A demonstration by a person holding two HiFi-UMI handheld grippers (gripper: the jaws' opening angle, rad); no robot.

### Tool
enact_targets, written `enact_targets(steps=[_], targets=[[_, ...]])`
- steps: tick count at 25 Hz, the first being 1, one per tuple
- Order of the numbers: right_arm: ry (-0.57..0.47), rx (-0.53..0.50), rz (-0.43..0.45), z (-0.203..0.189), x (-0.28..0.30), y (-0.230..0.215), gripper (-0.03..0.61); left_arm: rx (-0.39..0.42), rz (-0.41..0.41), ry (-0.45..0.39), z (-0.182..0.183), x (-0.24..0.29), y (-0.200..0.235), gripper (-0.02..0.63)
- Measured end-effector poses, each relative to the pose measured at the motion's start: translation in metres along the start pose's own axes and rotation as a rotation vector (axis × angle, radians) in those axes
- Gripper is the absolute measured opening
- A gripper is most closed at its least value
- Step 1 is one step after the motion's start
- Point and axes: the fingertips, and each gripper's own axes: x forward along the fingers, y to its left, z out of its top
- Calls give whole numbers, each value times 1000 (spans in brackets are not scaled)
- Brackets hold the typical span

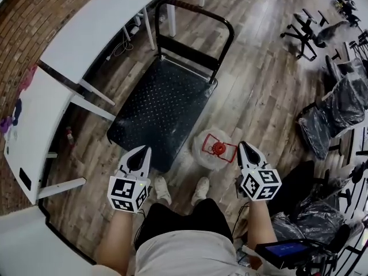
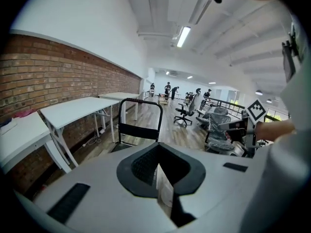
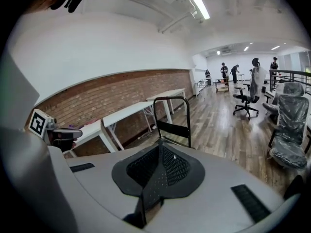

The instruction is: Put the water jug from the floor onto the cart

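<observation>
Hovering near the water jug [image 1: 214, 149] beside the cart [image 1: 161, 99], left gripper [image 1: 145, 152] and right gripper [image 1: 242, 147] seem closed, empty.

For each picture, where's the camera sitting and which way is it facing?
Head view: on the person's head, facing steeply down at black metal platform cart, clear water jug with red cap; shows left gripper, right gripper, forearms, shoes.
Left gripper view: on the left gripper, facing along its shut jaws across the room; torso at right.
Right gripper view: on the right gripper, likewise; torso at left.
Shared: both gripper views show the cart's handle.
</observation>
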Motion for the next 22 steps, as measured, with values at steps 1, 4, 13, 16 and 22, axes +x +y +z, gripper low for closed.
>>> enact_targets(steps=[1, 4, 13, 16, 22], targets=[[18, -4, 2, -8, 9, -6, 4, -4, 6, 10, -6, 5, -2, 0], [70, -16, 17, -35, 32, -20, 6, -22, 14, 40, -29, 18, -8, 0], [212, -126, 86, -130, 94, -52, 103, -57, 59, 164, -114, 60, -16, 0], [257, -162, 85, -163, 113, -70, 154, -64, 66, 175, -128, 70, -16, 0], [356, -240, 99, -223, 145, -78, 287, -67, 81, 185, -154, 88, -8, 0]])
